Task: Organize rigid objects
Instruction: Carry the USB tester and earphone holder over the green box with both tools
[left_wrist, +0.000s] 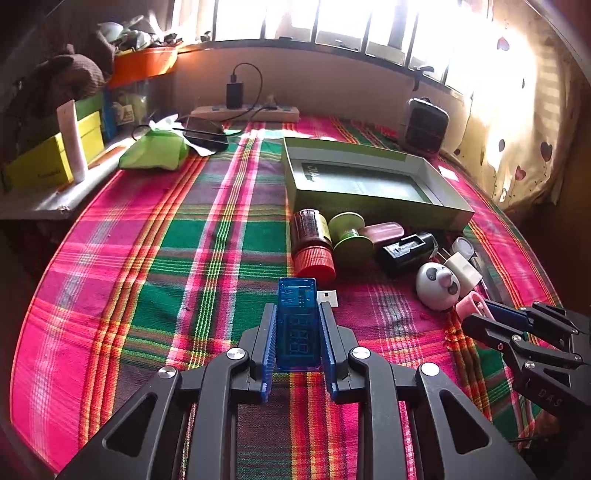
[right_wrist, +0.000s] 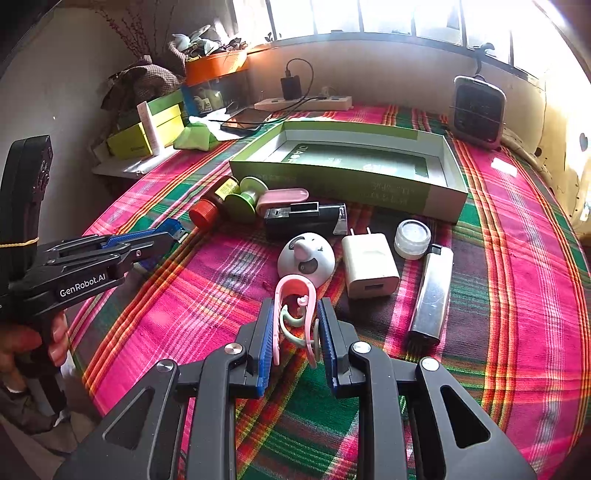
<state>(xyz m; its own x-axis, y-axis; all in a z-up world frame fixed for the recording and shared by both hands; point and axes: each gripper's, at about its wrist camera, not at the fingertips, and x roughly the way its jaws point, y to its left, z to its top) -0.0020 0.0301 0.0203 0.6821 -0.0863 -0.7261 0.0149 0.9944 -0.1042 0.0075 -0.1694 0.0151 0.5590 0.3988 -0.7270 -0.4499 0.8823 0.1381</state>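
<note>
Ref: green box (right_wrist: 332, 184), open, on plaid cloth (left_wrist: 147, 258).
L gripper (left_wrist: 297, 310): clamped on blue USB meter (left_wrist: 297, 321), near side of box.
R gripper (right_wrist: 295, 306): clamped on pink clip (right_wrist: 295, 295) (greenish hook inside), also near side.

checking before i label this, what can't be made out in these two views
- Green box floor: far part hidden behind its near wall, left wrist view.
- Blue USB tester display: digits too blurred.
- Pink clip: lower end hidden between the right gripper pads.
- Left gripper handle: cut off by the bottom edge.
</note>
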